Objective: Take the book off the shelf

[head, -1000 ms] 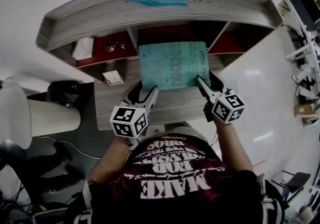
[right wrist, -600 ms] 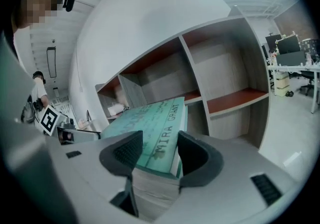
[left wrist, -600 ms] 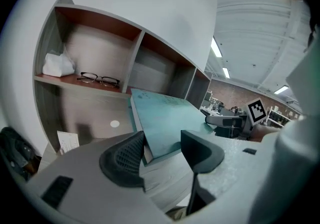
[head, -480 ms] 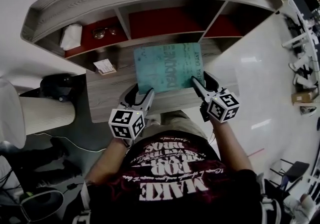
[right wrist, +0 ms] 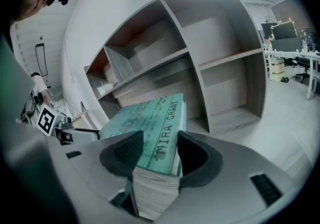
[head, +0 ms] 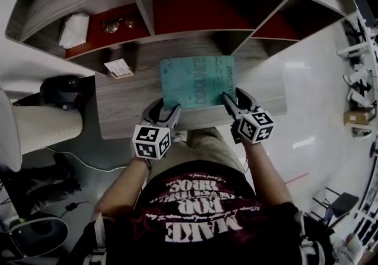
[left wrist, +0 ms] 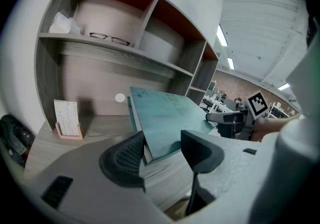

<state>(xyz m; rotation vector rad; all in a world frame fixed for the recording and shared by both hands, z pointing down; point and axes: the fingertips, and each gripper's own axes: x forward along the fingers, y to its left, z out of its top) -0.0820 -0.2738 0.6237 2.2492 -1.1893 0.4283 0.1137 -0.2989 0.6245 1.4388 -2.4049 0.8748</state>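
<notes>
The teal book (head: 198, 81) is out of the shelf (head: 177, 36) and sits tilted over the wooden desk (head: 124, 110), held at its near edge from both sides. My left gripper (head: 167, 106) is shut on its near left corner; in the left gripper view the book (left wrist: 165, 118) reaches in between the left gripper (left wrist: 162, 143) jaws. My right gripper (head: 235, 97) grips the spine end. In the right gripper view the book (right wrist: 150, 128) fills the right gripper (right wrist: 160, 143), whose jaws are closing onto its covers.
The shelf's left compartment holds glasses (head: 117, 23) and a white cloth (head: 74, 29). A small card holder (head: 120, 68) stands on the desk at the back left. A white cylinder (head: 41, 128) and a black object (head: 59, 90) lie left of the desk.
Both grippers have drawn the book away from the shelf, toward the desk's front edge. The blue object on top of the shelf has left the view.
</notes>
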